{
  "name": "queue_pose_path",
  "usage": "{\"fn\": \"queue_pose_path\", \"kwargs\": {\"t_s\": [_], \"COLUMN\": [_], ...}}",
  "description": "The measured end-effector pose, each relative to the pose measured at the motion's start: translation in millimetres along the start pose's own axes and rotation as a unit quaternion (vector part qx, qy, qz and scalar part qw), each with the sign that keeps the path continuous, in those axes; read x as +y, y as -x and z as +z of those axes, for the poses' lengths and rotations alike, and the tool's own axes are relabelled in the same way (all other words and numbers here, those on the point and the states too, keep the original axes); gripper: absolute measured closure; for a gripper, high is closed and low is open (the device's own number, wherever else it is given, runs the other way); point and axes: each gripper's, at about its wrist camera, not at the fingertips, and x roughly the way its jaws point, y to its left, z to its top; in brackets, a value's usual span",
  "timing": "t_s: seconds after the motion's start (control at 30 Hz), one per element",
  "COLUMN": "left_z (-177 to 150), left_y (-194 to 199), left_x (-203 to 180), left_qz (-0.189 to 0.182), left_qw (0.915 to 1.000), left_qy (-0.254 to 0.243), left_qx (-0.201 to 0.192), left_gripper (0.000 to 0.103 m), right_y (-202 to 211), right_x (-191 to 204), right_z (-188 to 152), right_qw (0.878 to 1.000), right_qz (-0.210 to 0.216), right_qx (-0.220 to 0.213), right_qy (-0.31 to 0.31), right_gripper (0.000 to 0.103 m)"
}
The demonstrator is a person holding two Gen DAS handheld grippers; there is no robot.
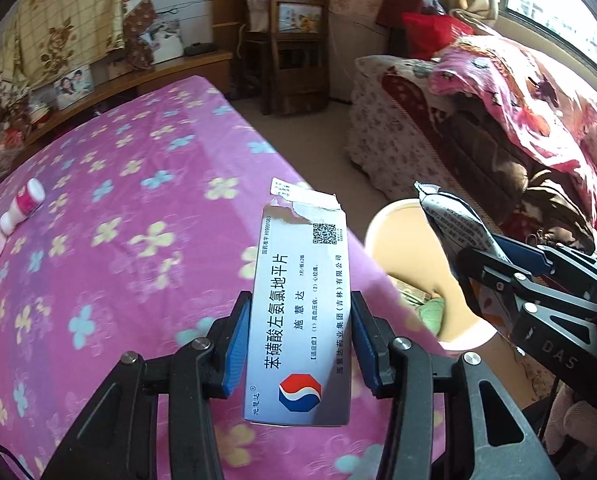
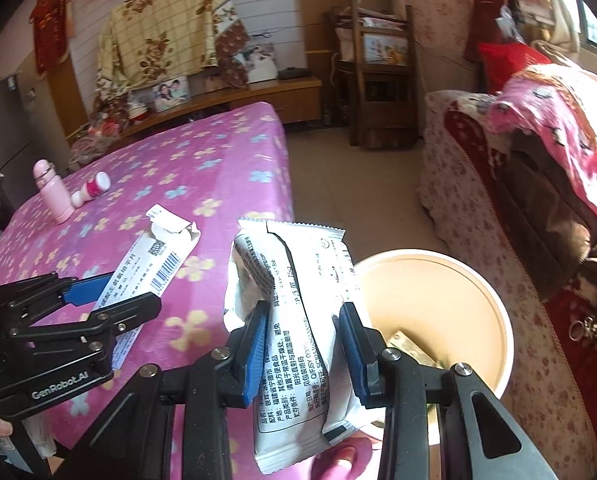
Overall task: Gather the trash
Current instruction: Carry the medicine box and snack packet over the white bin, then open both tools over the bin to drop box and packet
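A torn medicine box [image 1: 298, 312] is pinched by the left gripper [image 1: 298, 340] above the table edge, and a snack wrapper [image 2: 298, 320] is clamped by the right gripper [image 2: 304, 344] beside the bin [image 2: 486, 280]. If either is released early, the bin could be missed and the piece dropped on the floor.

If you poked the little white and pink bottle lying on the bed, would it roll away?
Probably, a bit. The little bottle is round and lies on its side, so a sideways poke should roll it. The soft pink bedspread would likely slow it. It touches or nearly touches the upright pink flask, which could block it that way.
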Motion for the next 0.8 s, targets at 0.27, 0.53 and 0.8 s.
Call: {"fn": "queue_pose_path", "kwargs": {"t_s": [0.27, 0.53, 0.8], "left_z": [8.2, 13.8, 19.2], "left_y": [-18.3, -38.6, -56.5], "left_x": [-28.3, -49.9, -65.4], "left_qz": [-0.018, -0.029, -0.033], "left_qw": [0.9997, 0.9988, 0.9981], "left_qy": [-0.016, -0.030, -0.036], "left_qx": [0.011, 0.026, 0.038], "left_gripper": [0.054, 0.054, 0.054], "right_y": [-7.7, -16.4, -24.6], "right_x": [-36.9, -69.5, -89.6], "right_z": [0.3, -3.7, -11.9], "right_qw": [0.999, 0.997, 0.994], "right_qz": [-0.025, -0.050, -0.056], "right_qx": [0.013, 0.022, 0.033], "right_qy": [-0.027, -0.055, -0.087], "right_gripper": [0.065, 0.065, 0.065]}}
